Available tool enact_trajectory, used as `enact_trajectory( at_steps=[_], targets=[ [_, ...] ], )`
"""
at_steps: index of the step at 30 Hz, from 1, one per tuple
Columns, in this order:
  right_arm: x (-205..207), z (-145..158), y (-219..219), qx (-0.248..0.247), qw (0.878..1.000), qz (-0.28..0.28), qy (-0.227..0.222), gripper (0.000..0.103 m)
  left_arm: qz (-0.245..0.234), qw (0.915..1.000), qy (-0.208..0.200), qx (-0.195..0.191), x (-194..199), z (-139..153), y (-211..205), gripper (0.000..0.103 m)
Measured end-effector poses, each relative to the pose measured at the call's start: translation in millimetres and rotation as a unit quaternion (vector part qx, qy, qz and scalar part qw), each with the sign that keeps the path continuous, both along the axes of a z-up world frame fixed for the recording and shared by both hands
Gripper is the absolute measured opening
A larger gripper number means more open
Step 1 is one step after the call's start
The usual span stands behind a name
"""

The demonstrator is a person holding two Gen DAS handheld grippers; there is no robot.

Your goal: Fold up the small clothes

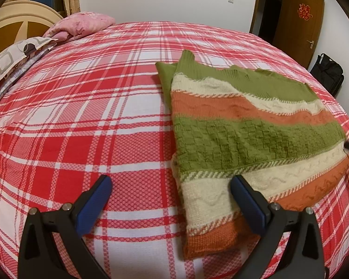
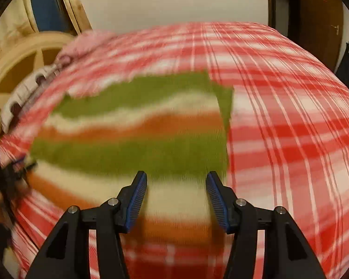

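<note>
Both tilted downward: left hand-held gripper wide; right hand-held gripper parted, seemingly empty, over sweater.

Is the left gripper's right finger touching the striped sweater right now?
Cannot tell. In the left wrist view the finger overlaps the sweater, but contact or gap isn't visible.

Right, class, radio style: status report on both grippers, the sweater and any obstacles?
Left gripper open, empty. Right gripper open, nothing gripped. Striped sweater lying partly folded on plaid bedspread. Nothing in the way.
</note>
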State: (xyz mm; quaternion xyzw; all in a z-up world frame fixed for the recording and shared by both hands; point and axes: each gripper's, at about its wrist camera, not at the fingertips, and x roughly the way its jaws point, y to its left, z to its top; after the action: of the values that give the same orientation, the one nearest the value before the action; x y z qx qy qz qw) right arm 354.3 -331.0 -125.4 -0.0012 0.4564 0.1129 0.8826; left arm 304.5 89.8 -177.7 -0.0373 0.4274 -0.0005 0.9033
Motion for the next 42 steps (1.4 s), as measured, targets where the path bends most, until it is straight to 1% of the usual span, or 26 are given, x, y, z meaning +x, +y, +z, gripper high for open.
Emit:
enact_trajectory(
  at_steps=[1, 3, 4, 6, 9, 11, 12, 14, 15, 17, 20, 23, 26, 27, 29, 30, 32, 33, 35, 36, 38, 39, 42],
  targets=[
    [-4.8, -6.3, 0.7, -0.004, 1.000, 0.001, 0.005, 0.055, 0.000, 1.0000, 0.001, 0.003, -0.1, -0.2, -0.4, 0.103],
    [-16.9, -13.0, 4.1, -0.036, 0.999, 0.009, -0.021, 0.055, 0.000, 1.0000, 0.002, 0.004, 0.1, -0.3, -0.4, 0.103],
    [-19.1, -13.7, 5.0, -0.041, 0.999, 0.009, -0.025, 0.055, 0.002, 1.0000, 0.003, 0.004, -0.3, 0.0, -1.0, 0.103],
    [-21.5, -14.1, 3.7, -0.039, 0.999, -0.004, -0.018, 0.055, 0.006, 1.0000, 0.005, 0.006, -3.4, 0.2, -1.7, 0.103],
    [-22.8, -17.6, 4.4, -0.054, 0.998, -0.002, -0.020, 0.055, 0.011, 0.9999, 0.007, 0.006, -11.6, 0.2, -0.4, 0.103],
    [-22.5, -16.1, 2.5, -0.058, 0.998, -0.006, -0.020, 0.055, 0.008, 1.0000, 0.005, -0.001, -17.7, 3.3, 2.0, 0.103],
    [-24.5, -11.3, 4.0, -0.069, 0.997, -0.014, -0.021, 0.055, 0.008, 0.9999, 0.001, -0.007, -22.6, 5.6, 6.1, 0.103],
    [-38.8, -0.7, 9.6, -0.079, 0.996, -0.015, -0.029, 0.055, 0.021, 0.9992, -0.009, -0.034, -35.5, 11.6, 20.4, 0.103],
    [-45.0, 7.1, 14.7, -0.078, 0.996, -0.011, -0.040, 0.055, 0.023, 0.9985, -0.020, -0.045, -43.1, 15.9, 28.0, 0.103],
    [-55.4, 19.5, 29.6, -0.071, 0.996, 0.010, -0.055, 0.055, 0.037, 0.9978, -0.043, -0.034, -57.8, 24.2, 44.4, 0.103],
    [-67.9, 29.8, 76.2, -0.084, 0.991, 0.070, -0.075, 0.057, 0.057, 0.9967, -0.050, -0.030, -64.8, 29.1, 68.4, 0.103],
    [-77.4, 31.3, 134.9, -0.098, 0.981, 0.140, -0.090, 0.057, 0.074, 0.9956, -0.044, -0.037, -63.6, 27.0, 87.7, 0.103],
    [-88.9, 27.9, 195.1, -0.111, 0.967, 0.206, -0.105, 0.057, 0.091, 0.9940, -0.039, -0.047, -62.8, 19.3, 103.4, 0.103],
    [-93.0, 24.8, 217.8, -0.118, 0.959, 0.232, -0.109, 0.057, 0.094, 0.9935, -0.037, -0.053, -63.5, 15.7, 107.0, 0.103],
    [-101.0, 17.9, 250.9, -0.132, 0.948, 0.267, -0.116, 0.057, 0.096, 0.9921, -0.031, -0.075, -65.0, 9.1, 113.4, 0.103],
    [-106.5, 12.5, 272.0, -0.138, 0.939, 0.291, -0.124, 0.057, 0.096, 0.9912, -0.029, -0.087, -63.7, 7.4, 115.0, 0.103],
    [-111.7, 4.5, 296.2, -0.153, 0.926, 0.317, -0.134, 0.057, 0.096, 0.9894, -0.034, -0.104, -64.8, 6.9, 119.6, 0.103],
    [-112.9, -3.2, 312.1, -0.176, 0.918, 0.324, -0.142, 0.057, 0.095, 0.9888, -0.036, -0.110, -65.3, 6.8, 120.6, 0.103],
    [-112.5, -12.0, 327.0, -0.210, 0.907, 0.327, -0.160, 0.057, 0.091, 0.9880, -0.037, -0.119, -65.4, 6.3, 123.2, 0.103],
    [-111.7, -19.1, 335.6, -0.231, 0.899, 0.330, -0.171, 0.057, 0.088, 0.9878, -0.039, -0.123, -65.4, 6.7, 123.8, 0.103],
    [-107.1, -29.2, 345.9, -0.257, 0.891, 0.328, -0.178, 0.057, 0.081, 0.9869, -0.041, -0.134, -64.6, 6.4, 125.3, 0.103],
    [-105.5, -31.8, 350.4, -0.262, 0.890, 0.327, -0.180, 0.057, 0.079, 0.9864, -0.042, -0.138, -64.6, 6.4, 126.6, 0.103],
    [-102.4, -32.8, 362.2, -0.264, 0.886, 0.326, -0.195, 0.056, 0.074, 0.9843, -0.043, -0.154, -63.9, 6.5, 130.2, 0.103]
  ],
)
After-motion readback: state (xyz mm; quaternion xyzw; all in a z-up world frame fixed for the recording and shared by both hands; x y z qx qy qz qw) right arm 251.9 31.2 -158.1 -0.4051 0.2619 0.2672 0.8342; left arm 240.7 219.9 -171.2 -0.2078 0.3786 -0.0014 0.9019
